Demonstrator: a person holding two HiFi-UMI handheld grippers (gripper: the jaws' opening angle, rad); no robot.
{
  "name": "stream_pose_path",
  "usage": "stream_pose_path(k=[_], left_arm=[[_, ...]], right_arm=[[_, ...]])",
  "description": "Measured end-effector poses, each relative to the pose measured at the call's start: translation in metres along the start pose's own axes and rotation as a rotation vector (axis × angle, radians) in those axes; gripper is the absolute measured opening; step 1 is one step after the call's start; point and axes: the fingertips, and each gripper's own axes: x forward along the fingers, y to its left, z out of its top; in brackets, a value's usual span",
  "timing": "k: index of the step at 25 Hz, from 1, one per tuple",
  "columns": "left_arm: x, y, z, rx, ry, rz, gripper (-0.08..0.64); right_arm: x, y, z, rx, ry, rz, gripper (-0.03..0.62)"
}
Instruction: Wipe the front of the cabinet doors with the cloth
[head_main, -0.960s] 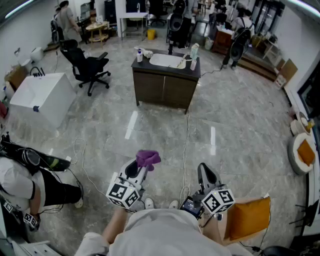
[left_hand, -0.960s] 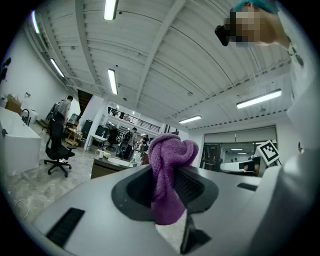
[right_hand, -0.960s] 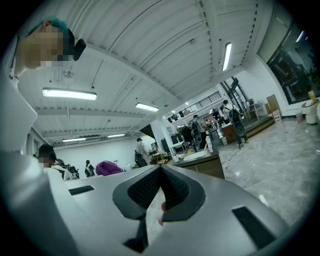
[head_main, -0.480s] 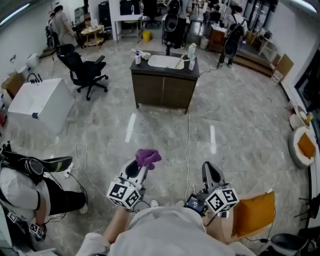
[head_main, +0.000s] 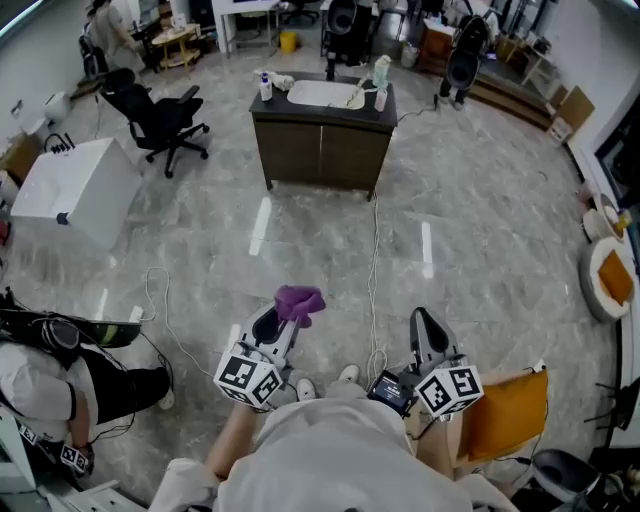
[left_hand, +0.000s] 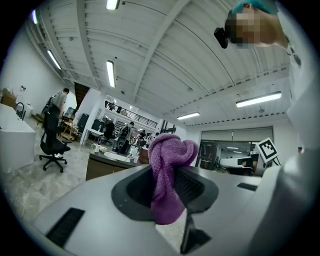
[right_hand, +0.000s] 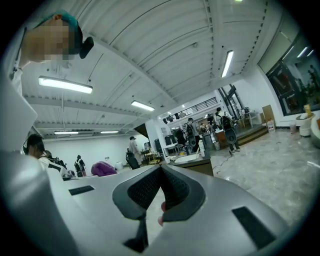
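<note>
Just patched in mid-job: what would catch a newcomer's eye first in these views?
The bunched purple terry cloth clamped in the left gripper, low in the head view's centre, stands out most. Next is the dark wooden sink cabinet, well ahead across the grey marble floor and far from both grippers. The right gripper is shut and empty.

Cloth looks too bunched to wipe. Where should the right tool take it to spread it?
Probably the loose folded top of the purple cloth, which stands above the jaws of the left tool. Bring the right tool in from its right; the lower part is pinched.
</note>
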Motion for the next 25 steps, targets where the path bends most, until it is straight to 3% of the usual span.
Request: stream_pose_path(k=[5, 15, 19, 25], left_arm=[[0.036, -0.022, 0.018, 0.04, -0.028, 0.01, 0.106], [0.068, -0.045, 0.012, 0.061, -0.023, 0.11, 0.106], [0.078, -0.047, 0.001, 0.038, 0.001, 0.13, 0.106], [0.116, -0.051, 0.002, 0.055, 0.026, 0.1, 0.106]], right_arm=[[0.016, -0.033, 0.023, -0.027, -0.026, 0.04, 0.028], [0.02, -0.085, 0.035, -0.003, -0.055, 0.12, 0.028], [0.013, -0.099, 0.034, 0.018, -0.057, 0.116, 0.028], [0.02, -0.13, 0.034, 0.035, -0.02, 0.085, 0.028]])
